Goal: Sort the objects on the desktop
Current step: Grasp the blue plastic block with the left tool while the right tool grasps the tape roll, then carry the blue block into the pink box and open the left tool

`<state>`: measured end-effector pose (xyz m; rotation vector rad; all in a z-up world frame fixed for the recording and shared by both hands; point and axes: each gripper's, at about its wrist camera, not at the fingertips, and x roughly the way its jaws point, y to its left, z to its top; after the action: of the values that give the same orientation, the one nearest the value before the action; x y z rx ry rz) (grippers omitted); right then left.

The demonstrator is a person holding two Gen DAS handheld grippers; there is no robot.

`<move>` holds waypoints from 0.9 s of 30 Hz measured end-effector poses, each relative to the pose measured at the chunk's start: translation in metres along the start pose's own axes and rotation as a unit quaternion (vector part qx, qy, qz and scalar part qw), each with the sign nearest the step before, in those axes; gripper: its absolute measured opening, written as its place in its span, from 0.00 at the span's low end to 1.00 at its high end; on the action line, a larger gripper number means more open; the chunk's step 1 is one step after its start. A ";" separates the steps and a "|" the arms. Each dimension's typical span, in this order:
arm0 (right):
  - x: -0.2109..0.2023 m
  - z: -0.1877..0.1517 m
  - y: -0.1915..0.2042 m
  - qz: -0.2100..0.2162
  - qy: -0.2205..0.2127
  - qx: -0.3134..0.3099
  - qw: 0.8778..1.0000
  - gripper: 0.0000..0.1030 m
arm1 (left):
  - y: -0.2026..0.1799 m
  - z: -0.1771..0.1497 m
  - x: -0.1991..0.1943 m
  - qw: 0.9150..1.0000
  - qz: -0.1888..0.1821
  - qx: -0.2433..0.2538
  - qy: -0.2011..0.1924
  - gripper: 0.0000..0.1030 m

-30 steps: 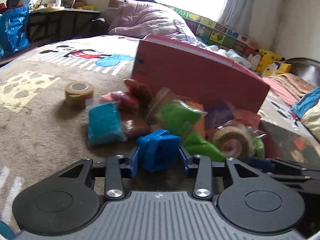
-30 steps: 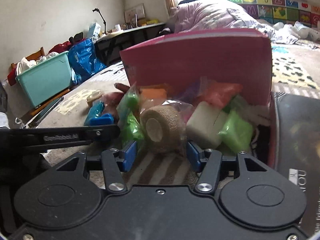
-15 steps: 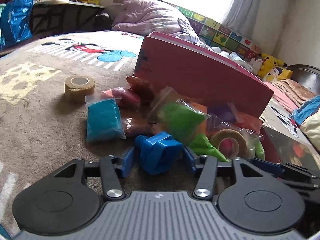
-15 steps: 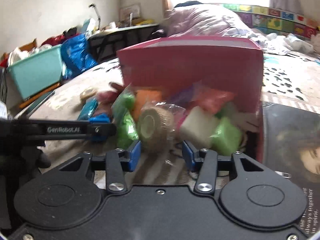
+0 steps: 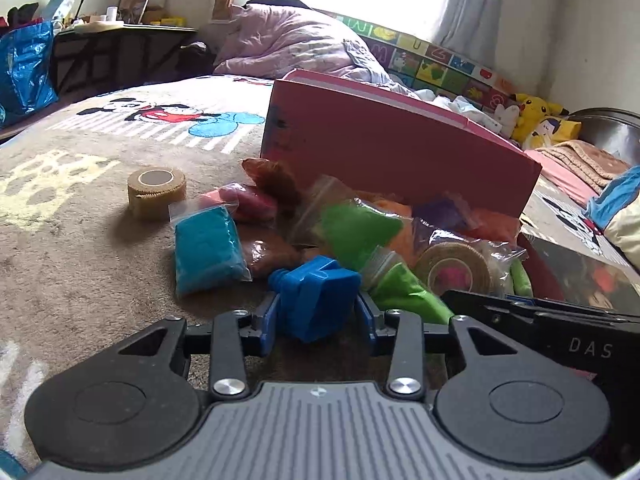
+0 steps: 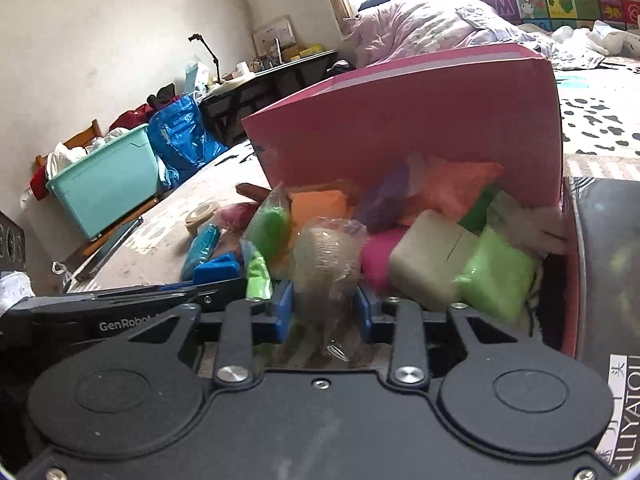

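Note:
A pile of small bagged clay packs lies on the carpet in front of an upright pink box, which also shows in the right wrist view. My left gripper is shut on a blue plastic block. My right gripper is shut on a bagged tan tape roll, seen from the left wrist view too. A teal pack, green packs and a loose tan tape roll lie nearby.
A dark magazine lies right of the box. A teal bin and a blue bag stand at the left wall. A bed with a purple quilt is behind. The right gripper's body is close on the left gripper's right.
My right gripper has closed on the bagged tape roll and turned it edge-on. My left gripper has stayed shut on the blue block and shifted slightly.

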<state>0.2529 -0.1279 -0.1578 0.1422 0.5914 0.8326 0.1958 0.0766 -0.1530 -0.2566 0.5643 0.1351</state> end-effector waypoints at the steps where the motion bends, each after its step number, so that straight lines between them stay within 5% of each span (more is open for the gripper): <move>1: -0.003 0.001 0.001 0.000 -0.006 0.002 1.000 0.28 | -0.001 0.000 -0.001 1.000 0.000 0.000 -0.002 0.37; 11: -0.046 0.010 -0.011 0.050 -0.089 0.074 0.992 0.28 | -0.024 -0.001 -0.021 0.999 0.004 0.033 -0.036 0.37; 27: -0.041 0.013 -0.037 0.050 -0.107 0.173 0.978 0.28 | -0.040 0.025 -0.050 0.999 -0.011 0.011 -0.050 0.37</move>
<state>0.2625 -0.1816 -0.1414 0.5766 0.5239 0.7941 0.1743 0.0423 -0.0972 -0.2340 0.4623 0.1204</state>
